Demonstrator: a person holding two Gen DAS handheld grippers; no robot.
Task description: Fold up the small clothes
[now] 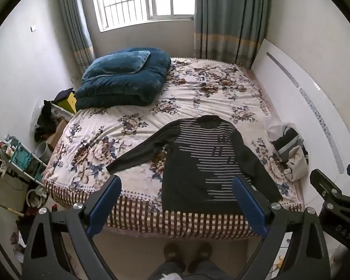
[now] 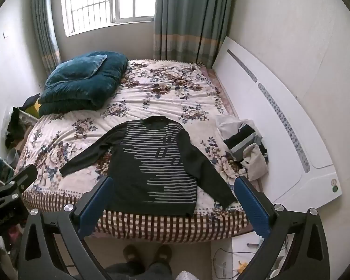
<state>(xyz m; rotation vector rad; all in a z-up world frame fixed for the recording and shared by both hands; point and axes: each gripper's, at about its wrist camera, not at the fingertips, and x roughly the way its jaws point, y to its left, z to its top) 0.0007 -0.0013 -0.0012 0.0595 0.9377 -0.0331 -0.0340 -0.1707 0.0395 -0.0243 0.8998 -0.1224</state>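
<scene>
- We see a dark sweater [image 1: 198, 163] with pale stripes, laid flat, front up, on the near part of the bed [image 1: 133, 214], hem at the near edge, collar pointing far.
- Its left sleeve stretches out diagonally toward the near left; its right sleeve runs down along the body toward the near right corner.
- Left gripper [image 1: 176, 200] hangs above the near bed edge, angled down; jaws spread wide, nothing between the blue pads, no contact with the cloth.
- Right gripper [image 2: 172, 200], same pose to its right: jaws wide apart, empty, above the hem area, clear of the sweater.
- In the left wrist view we catch part of the right gripper at the right edge; in the right wrist view, part of the left one at the left edge.
- Pile of other clothes [image 2: 245, 144] sits on the right side of the bed, beside the white headboard [image 2: 280, 116], apart from the sweater.
- Folded teal quilt [image 1: 123, 81] with a pillow on top lies at the far left corner.
- Person's shoes [image 1: 186, 254] stand on the floor, near side of the bed.
- Window and curtains at the far wall; clutter on the floor at left.
</scene>
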